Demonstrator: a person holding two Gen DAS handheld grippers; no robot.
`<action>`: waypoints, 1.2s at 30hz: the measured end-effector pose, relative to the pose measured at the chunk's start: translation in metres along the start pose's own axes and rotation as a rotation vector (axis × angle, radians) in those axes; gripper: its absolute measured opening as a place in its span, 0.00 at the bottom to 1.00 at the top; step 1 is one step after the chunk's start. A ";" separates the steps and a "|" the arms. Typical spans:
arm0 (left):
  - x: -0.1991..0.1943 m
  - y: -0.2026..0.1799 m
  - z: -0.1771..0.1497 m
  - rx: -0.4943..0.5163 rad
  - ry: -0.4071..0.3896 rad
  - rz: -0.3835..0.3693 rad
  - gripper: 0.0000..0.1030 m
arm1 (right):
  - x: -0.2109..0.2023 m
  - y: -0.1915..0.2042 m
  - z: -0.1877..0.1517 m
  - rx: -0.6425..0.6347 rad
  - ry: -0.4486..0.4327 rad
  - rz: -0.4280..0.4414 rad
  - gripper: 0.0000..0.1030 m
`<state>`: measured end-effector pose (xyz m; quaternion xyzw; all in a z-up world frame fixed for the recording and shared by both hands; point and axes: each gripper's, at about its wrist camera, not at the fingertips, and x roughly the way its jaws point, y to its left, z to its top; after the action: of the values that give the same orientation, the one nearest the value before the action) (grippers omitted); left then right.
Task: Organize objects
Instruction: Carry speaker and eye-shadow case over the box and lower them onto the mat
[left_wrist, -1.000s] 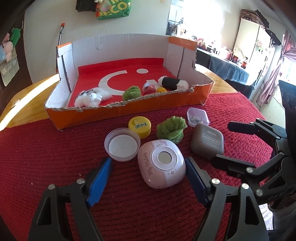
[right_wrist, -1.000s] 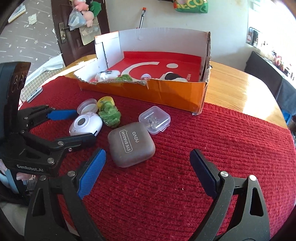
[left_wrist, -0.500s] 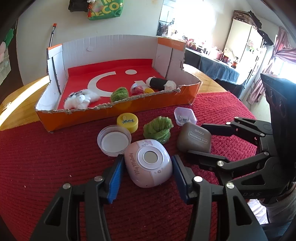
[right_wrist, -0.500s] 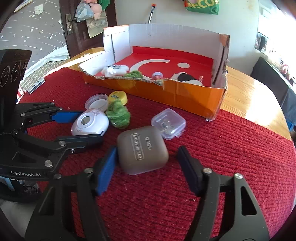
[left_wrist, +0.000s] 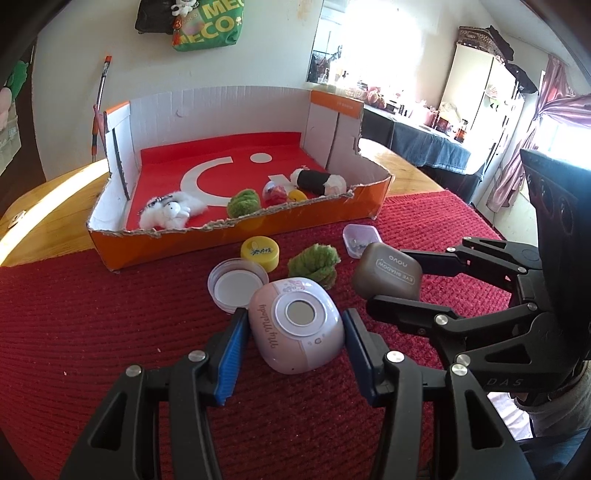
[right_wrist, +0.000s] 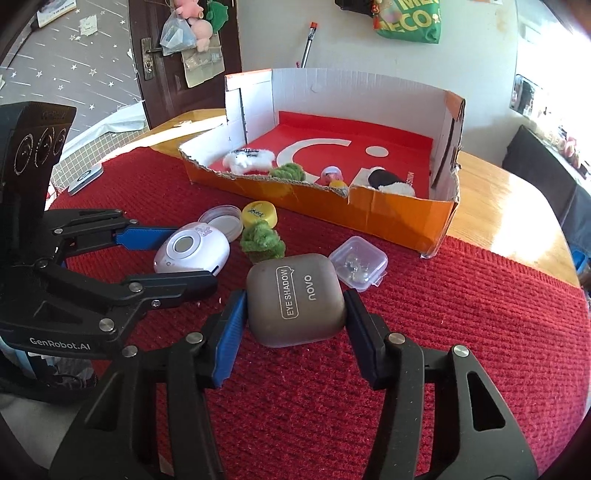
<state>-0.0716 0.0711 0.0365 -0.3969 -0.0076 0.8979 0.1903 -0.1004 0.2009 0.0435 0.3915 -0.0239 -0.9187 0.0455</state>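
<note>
A table covered by a red ribbed cloth (left_wrist: 92, 332) is seen from two gripper-mounted cameras. In the left wrist view, the left gripper (left_wrist: 293, 330) is clamped on a pale pink rounded case (left_wrist: 295, 325) with a round window on top and "My Melody" written on its side; its blue pads are pressed against both sides of the case, which rests on the cloth. In the right wrist view, the right gripper (right_wrist: 295, 314) is clamped in the same way on a grey-brown rounded case (right_wrist: 295, 299) marked "EYE SHADOW" and "novo", also on the cloth. The two cases are set near each other, the grey one to the right of the pink one in the left view. Just behind the pink case a clear round lid (left_wrist: 236, 282) and a yellow round cap (left_wrist: 259, 253) are seen, with a green fuzzy ball (left_wrist: 314, 264) between the two cases and a small clear plastic box (right_wrist: 358, 264) just beyond the grey case. Farther back, an open orange cardboard tray (left_wrist: 236, 236) with a red floor is placed partly on the cloth; inside it, along the near wall, a white plush toy (left_wrist: 168, 214), another green fuzzy ball (left_wrist: 242, 203), a small clear capsule (left_wrist: 275, 192) and a black-and-white plush roll (left_wrist: 319, 181) are laid.
</note>
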 end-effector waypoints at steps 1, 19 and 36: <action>-0.001 0.001 0.000 -0.001 -0.003 -0.002 0.52 | -0.001 0.001 0.000 -0.003 -0.001 -0.002 0.49; -0.031 0.011 0.014 0.026 -0.064 -0.025 0.52 | -0.023 0.011 0.018 0.017 -0.050 -0.029 0.49; -0.030 0.030 0.054 0.043 -0.070 -0.065 0.52 | -0.016 0.002 0.056 0.049 -0.079 -0.051 0.49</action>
<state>-0.1018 0.0402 0.0900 -0.3608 -0.0079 0.9044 0.2276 -0.1299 0.2014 0.0943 0.3566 -0.0381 -0.9334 0.0118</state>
